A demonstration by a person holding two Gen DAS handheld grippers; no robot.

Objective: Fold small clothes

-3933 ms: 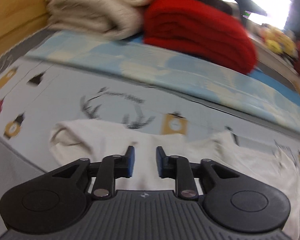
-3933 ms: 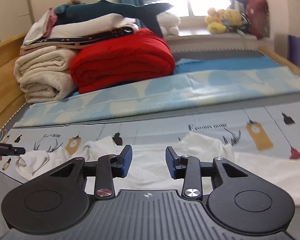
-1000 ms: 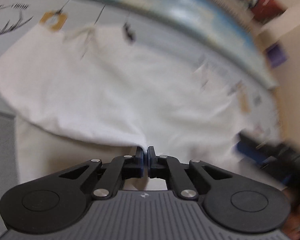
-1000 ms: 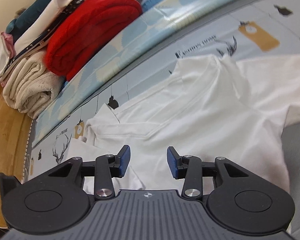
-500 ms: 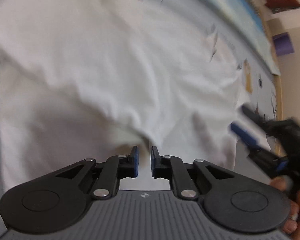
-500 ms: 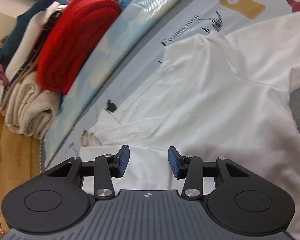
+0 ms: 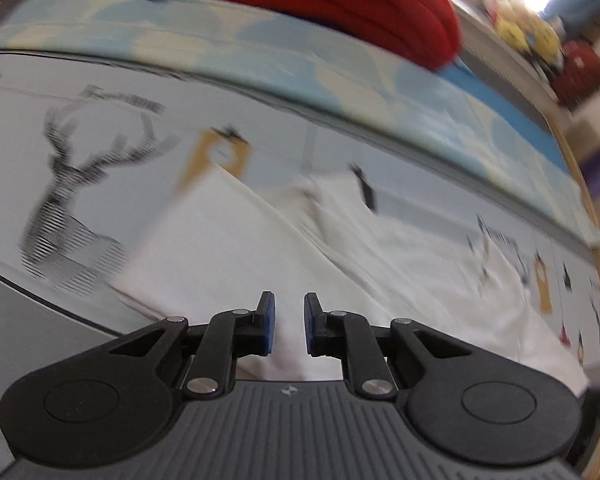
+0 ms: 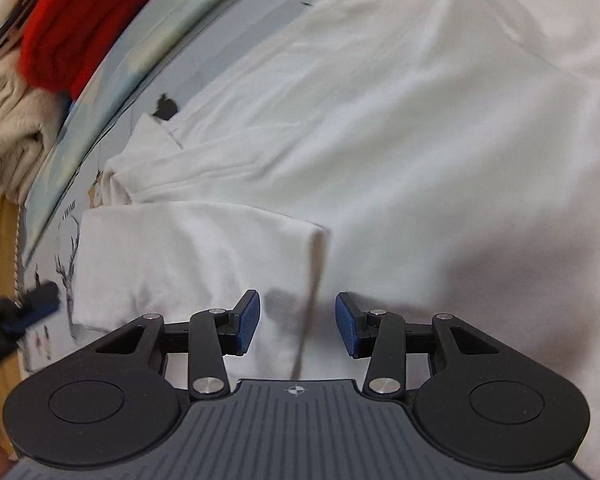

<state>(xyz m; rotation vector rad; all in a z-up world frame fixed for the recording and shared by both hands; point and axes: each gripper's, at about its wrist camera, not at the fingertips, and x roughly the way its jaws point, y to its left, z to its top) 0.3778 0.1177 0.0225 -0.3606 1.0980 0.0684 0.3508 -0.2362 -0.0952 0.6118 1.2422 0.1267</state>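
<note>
Cloth is the whole matter here: a white garment (image 8: 380, 128) is spread flat on the printed bed sheet (image 7: 100, 184), with one side already folded inward, so that a doubled panel (image 8: 196, 256) lies over the body and ends in a straight vertical edge just ahead of the right gripper (image 8: 296, 322). Its jaws are held about half open, straddling that edge without pressing on it; nothing is gripped. The jaws of the left gripper (image 7: 288, 324) have just been opening and now stand a narrow gap apart, with nothing pinched between them, only cloth lying beneath. The garment is judged light, limp and thin, likely to sag and crease when lifted and to slide little on the sheet. It is best taken at a hem, corner or folded edge, where layers are doubled and can be pinched together; a pinch in the middle would probably catch only the top layer. Stacked blankets, a red blanket (image 7: 340, 4) among them, lie well apart at the back of the bed.
</note>
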